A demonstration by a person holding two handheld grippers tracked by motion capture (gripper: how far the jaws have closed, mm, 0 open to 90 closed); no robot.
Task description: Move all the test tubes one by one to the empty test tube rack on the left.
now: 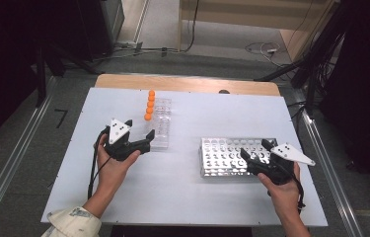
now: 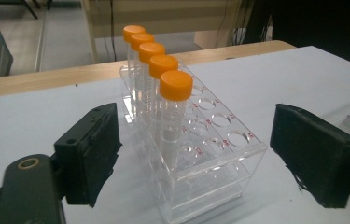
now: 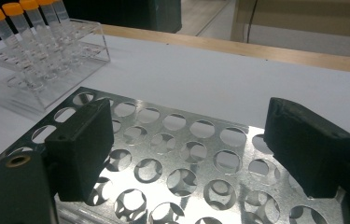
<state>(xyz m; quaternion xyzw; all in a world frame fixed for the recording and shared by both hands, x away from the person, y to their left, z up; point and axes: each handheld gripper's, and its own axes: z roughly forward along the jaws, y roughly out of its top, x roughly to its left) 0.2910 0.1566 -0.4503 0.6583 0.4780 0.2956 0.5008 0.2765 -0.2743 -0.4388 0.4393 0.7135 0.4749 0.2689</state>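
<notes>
Left gripper (image 1: 140, 140): hanging released, jaws standing wide and gripping nothing, just short of the clear rack's near end.
Right gripper (image 1: 255, 151): likewise hanging unclenched, hovering over the near right part of the metal rack.
Step in hand: judging by the poses, the left tool is lining up on the nearest orange-capped tube (image 2: 174, 109).
Doing it well: centring the jaws on the tube below its cap, closing gently, then lifting straight up so the light rack is not tipping.
Clear rack (image 2: 219, 161): sitting left of centre on the white table (image 1: 192, 197), holding five capped tubes in one row along its left side; the other holes are standing empty.
Metal rack (image 3: 191, 154): lying well apart to the right, every visible hole empty.
</notes>
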